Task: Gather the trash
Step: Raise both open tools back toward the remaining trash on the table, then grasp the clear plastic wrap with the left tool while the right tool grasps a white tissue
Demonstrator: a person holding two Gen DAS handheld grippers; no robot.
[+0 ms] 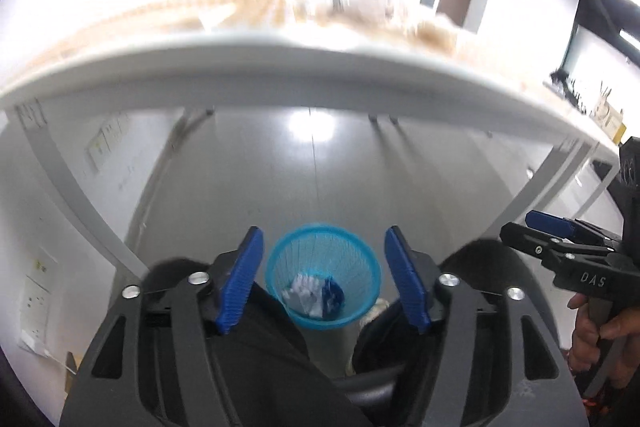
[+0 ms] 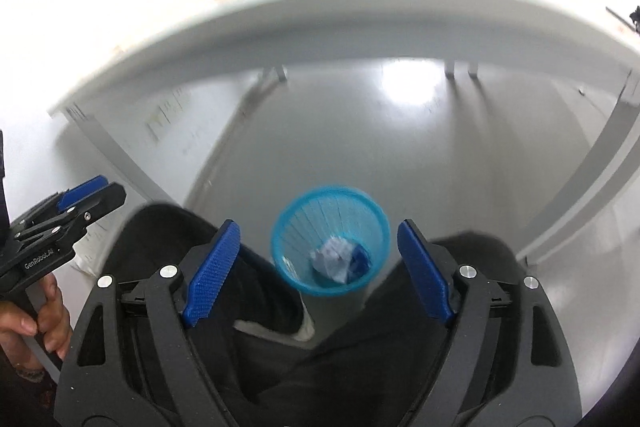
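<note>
A blue mesh waste basket (image 1: 290,259) (image 2: 296,227) stands on the grey floor, straight below both grippers. Crumpled white and blue trash (image 1: 310,293) (image 2: 340,259) lies at its bottom. My left gripper (image 1: 324,230) hangs above it, open, with nothing between its blue pads. My right gripper (image 2: 317,223) is also open and empty above the basket. Each gripper shows in the other's view: the right gripper (image 1: 520,227) at the right edge, the left gripper (image 2: 96,191) at the left edge, each held by a hand.
A white table edge (image 1: 280,67) (image 2: 360,19) arcs across above the basket, with blurred brown and white clutter (image 1: 360,7) on top. White table legs (image 2: 592,179) flank the floor space. The person's dark-trousered legs (image 2: 260,291) sit on both sides of the basket.
</note>
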